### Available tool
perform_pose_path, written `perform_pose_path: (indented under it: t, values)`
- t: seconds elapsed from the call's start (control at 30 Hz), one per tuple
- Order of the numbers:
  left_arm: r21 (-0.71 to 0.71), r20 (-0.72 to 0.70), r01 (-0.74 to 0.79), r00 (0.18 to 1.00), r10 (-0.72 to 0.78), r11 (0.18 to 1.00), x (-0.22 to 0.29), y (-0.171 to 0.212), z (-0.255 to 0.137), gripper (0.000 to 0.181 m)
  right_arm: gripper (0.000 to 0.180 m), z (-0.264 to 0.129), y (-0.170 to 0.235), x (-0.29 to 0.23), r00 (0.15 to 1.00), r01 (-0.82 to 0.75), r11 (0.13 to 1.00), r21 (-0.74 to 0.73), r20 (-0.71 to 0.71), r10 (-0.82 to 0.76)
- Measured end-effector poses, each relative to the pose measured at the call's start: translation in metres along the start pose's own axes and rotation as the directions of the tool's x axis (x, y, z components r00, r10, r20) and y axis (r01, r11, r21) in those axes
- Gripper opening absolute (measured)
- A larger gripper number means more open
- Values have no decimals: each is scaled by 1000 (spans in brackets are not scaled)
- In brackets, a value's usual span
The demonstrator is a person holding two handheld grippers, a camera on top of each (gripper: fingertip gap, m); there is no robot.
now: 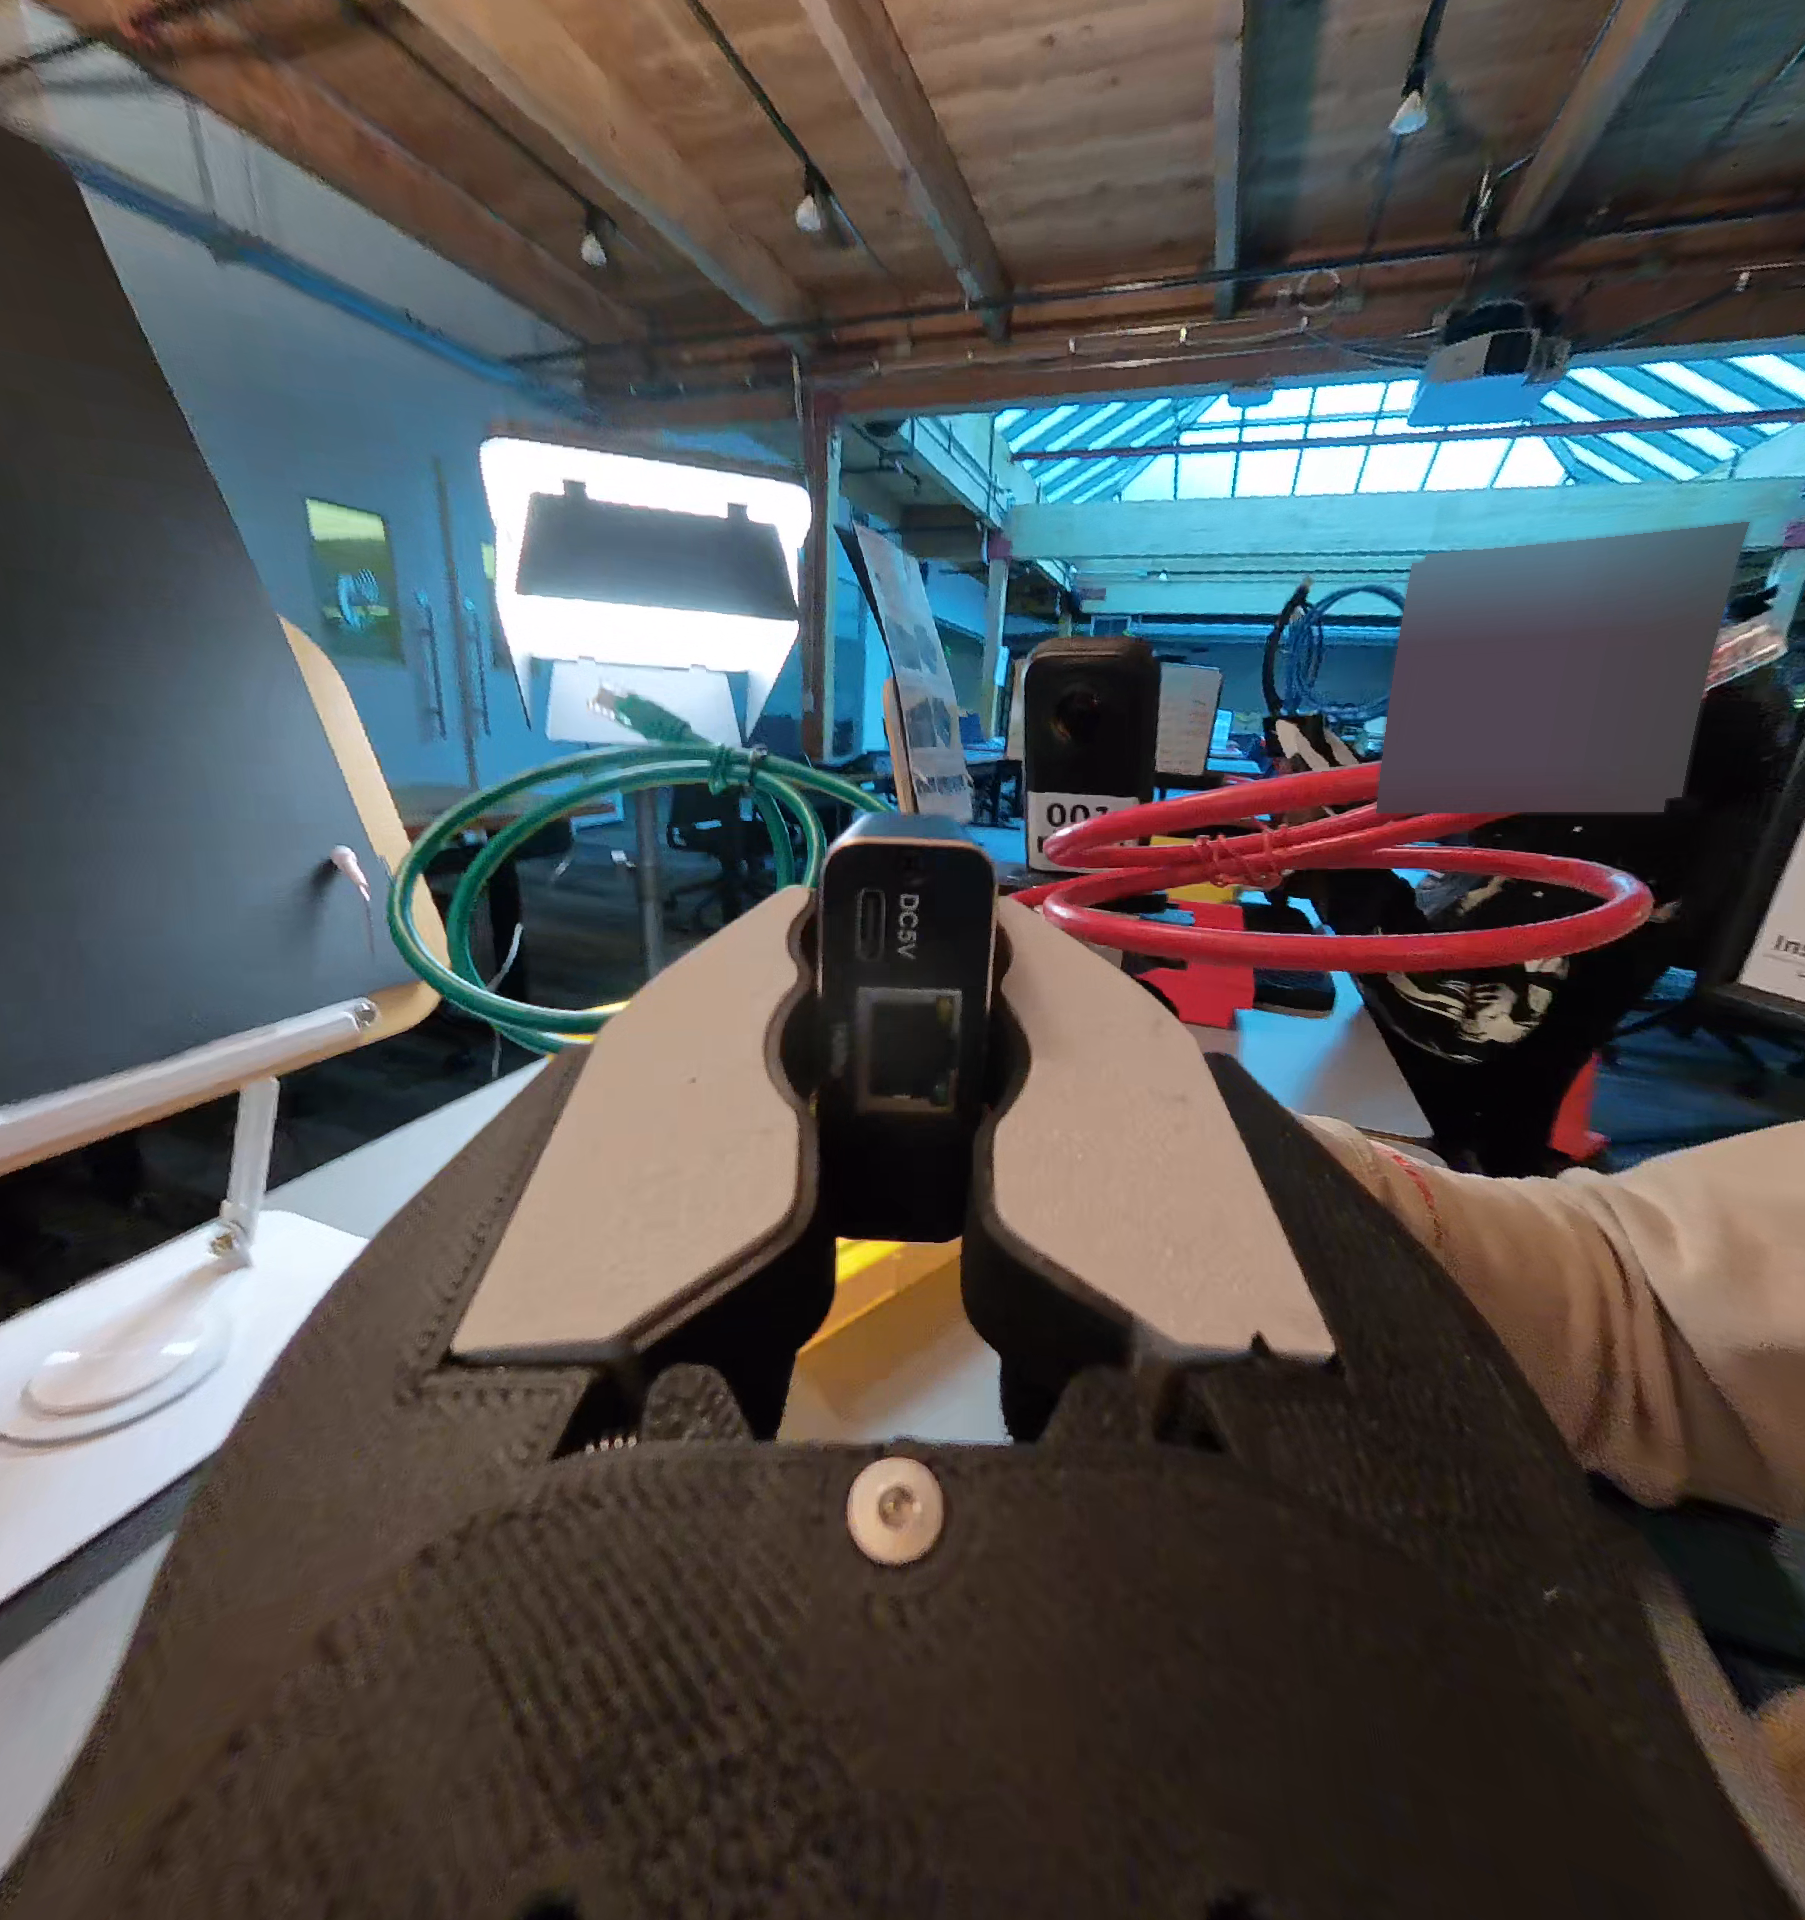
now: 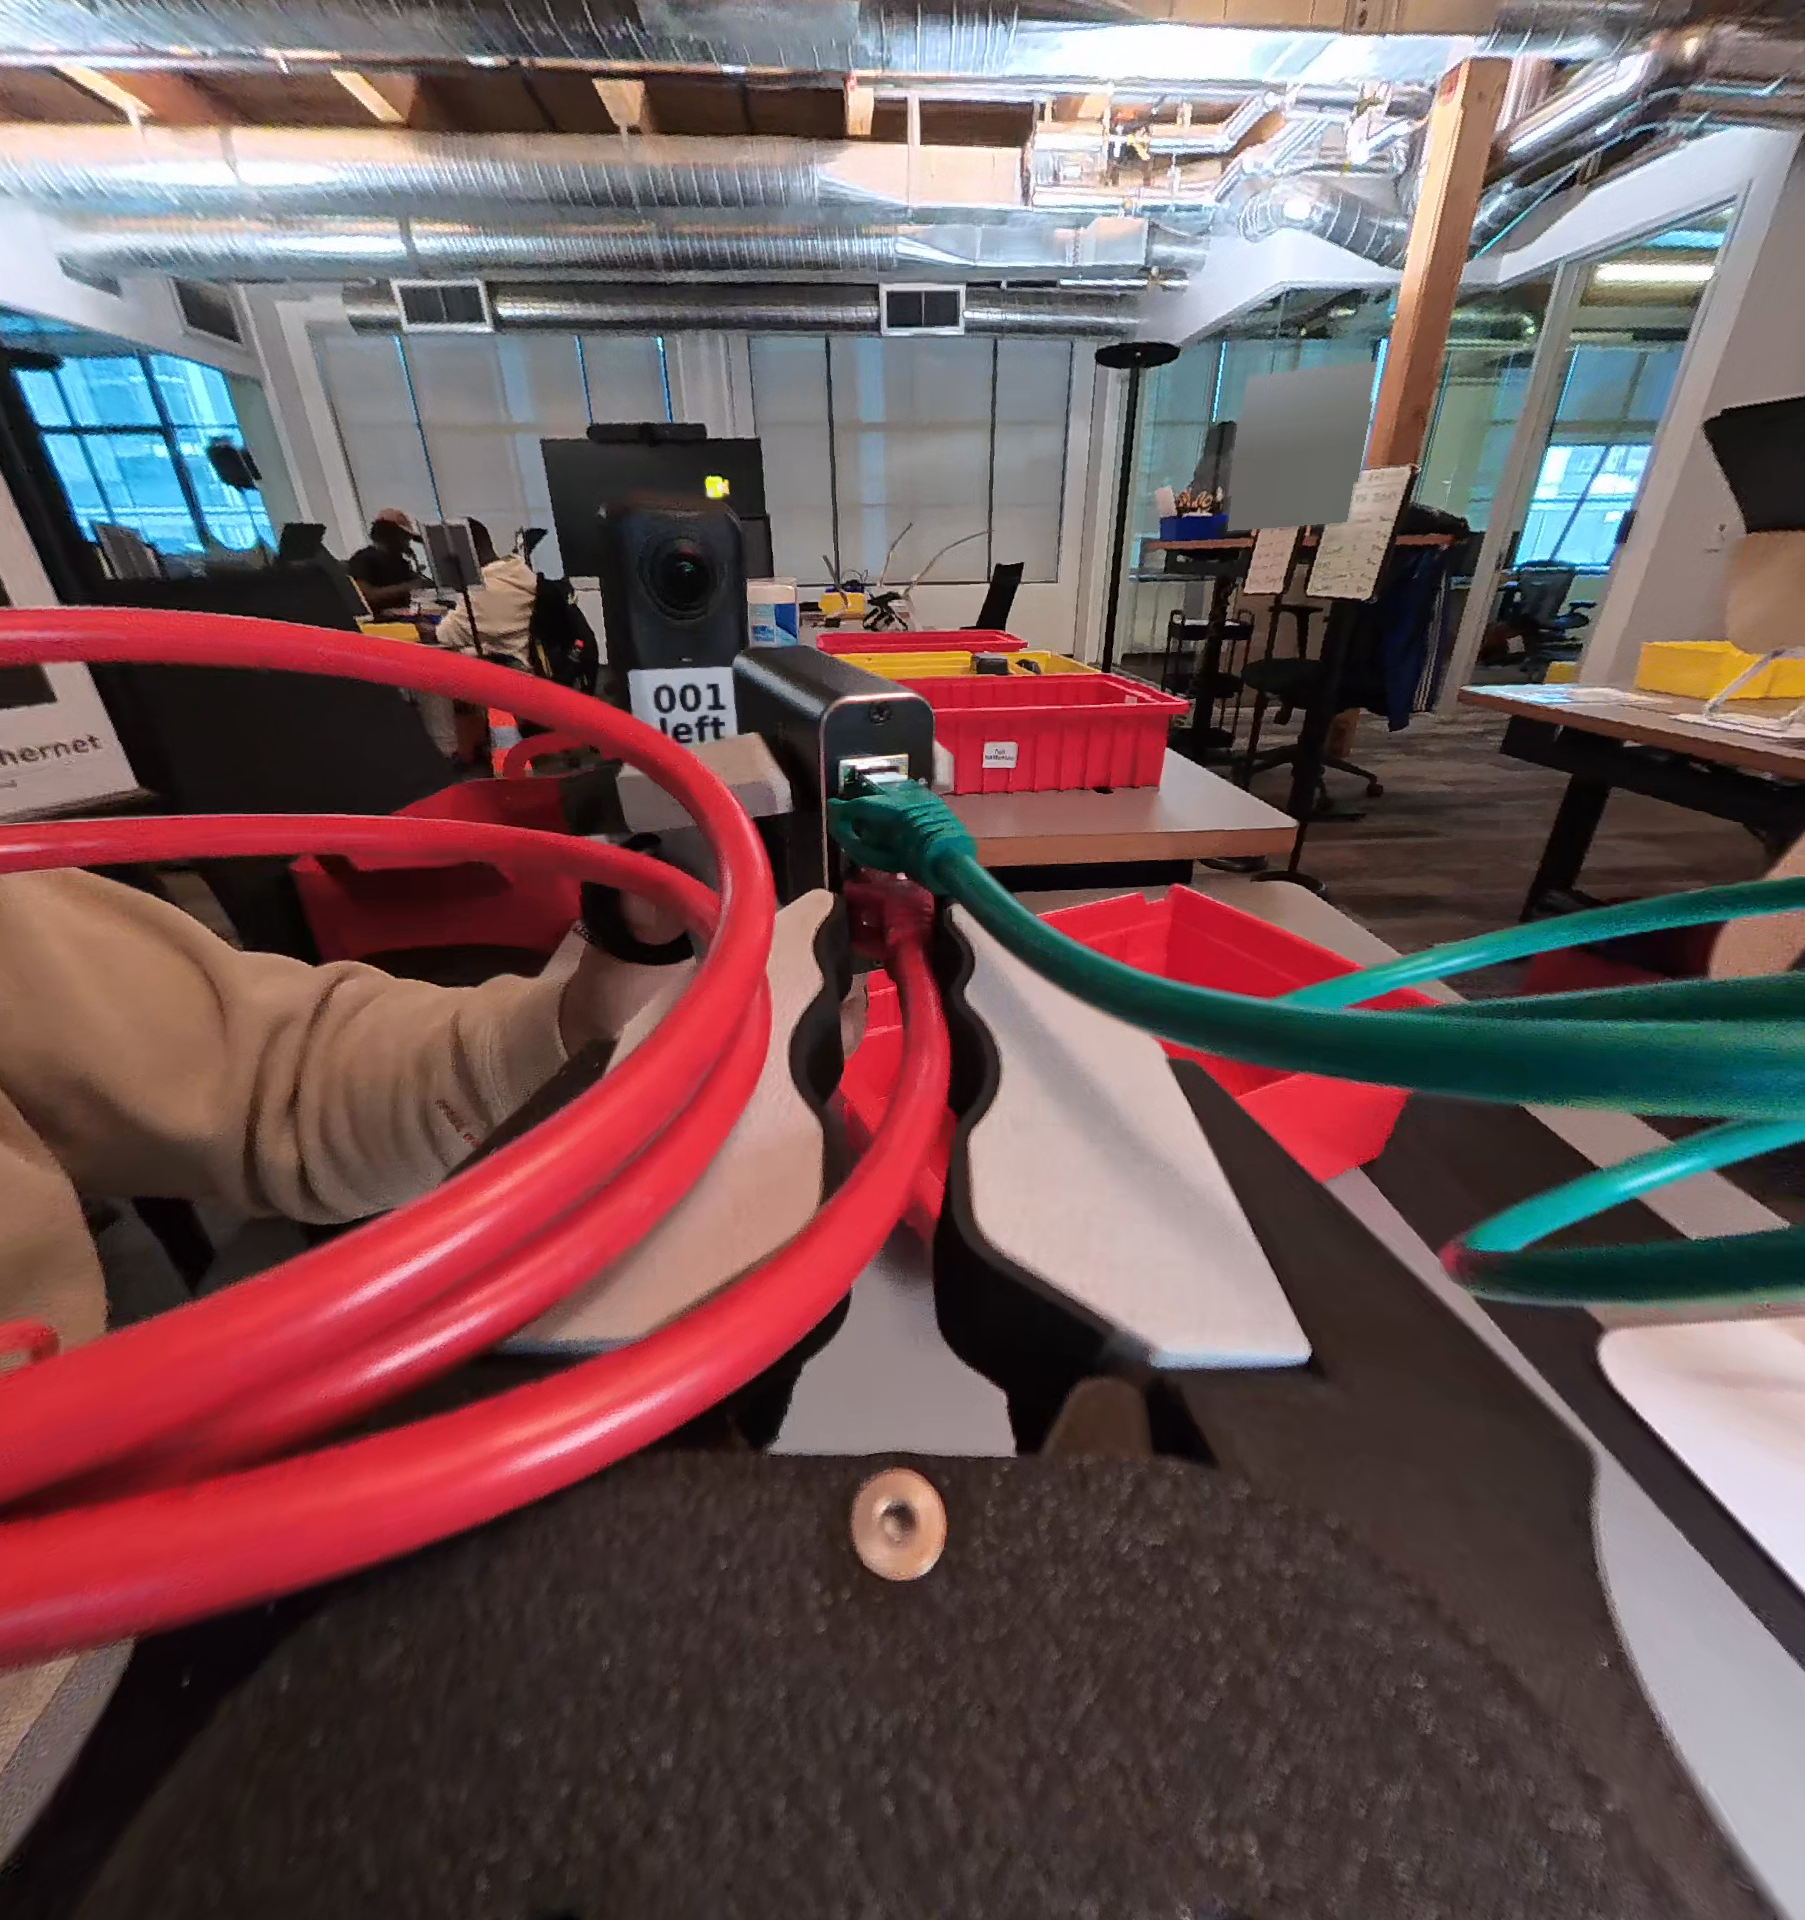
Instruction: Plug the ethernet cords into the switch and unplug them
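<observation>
My left gripper [image 1: 903,1039] is shut on the black switch [image 1: 903,935] and holds it in the air, its near end with one empty port towards me. In the right wrist view the switch [image 2: 825,727] stands upright. The green cord's plug [image 2: 903,816] sits in its upper port. The red cord's plug [image 2: 882,909] is just below it, at the lower port. My right gripper [image 2: 887,935] is shut on the red plug. The red cord's coil [image 2: 358,1247] hangs left and the green cord's coil [image 2: 1293,1018] hangs right. Both coils show behind the switch, red cord [image 1: 1345,914] and green cord [image 1: 441,914].
A person's beige sleeve [image 2: 202,1039] reaches to the left gripper. A red bin [image 2: 1241,987] sits below the switch, with more red bins [image 2: 1043,727] and a yellow bin [image 2: 1708,665] on farther tables. A black board [image 1: 77,623] stands at the left. The grippers are tip to tip, or close to it.
</observation>
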State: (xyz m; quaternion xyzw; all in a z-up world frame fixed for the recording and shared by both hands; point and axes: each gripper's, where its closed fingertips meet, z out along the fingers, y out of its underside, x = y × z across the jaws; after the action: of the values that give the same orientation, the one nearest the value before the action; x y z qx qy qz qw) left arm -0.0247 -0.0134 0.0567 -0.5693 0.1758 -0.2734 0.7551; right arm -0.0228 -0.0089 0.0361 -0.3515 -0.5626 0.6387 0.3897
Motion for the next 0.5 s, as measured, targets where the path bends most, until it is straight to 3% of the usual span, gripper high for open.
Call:
perform_pose_path:
  t: [0.13,0.2,0.23,0.3,0.37,0.5]
  values:
    - [18,-3,-40,999,40,999,5,-2,-1,26,14,-3,-4,-3,999,-24,1000,17,29,23]
    - [133,14,-32,999,30,991,-4,-29,-20,26,13,-41,-30,29,991,-66,983,172,-100,84]
    - [166,17,-5,1000,2,986,-11,-46,-34,27,12,-62,-42,30,993,-91,970,224,-56,106]
    - [164,30,-30,999,25,986,-14,-56,-43,26,13,-50,-36,9,997,45,995,93,-61,-39]
    - [114,42,-59,998,54,992,-13,-52,-34,26,13,-36,-38,0,998,42,997,60,-38,-40]
    - [118,63,-37,998,29,992,-23,-64,-47,26,13,-60,-49,14,993,32,998,47,-117,-26]
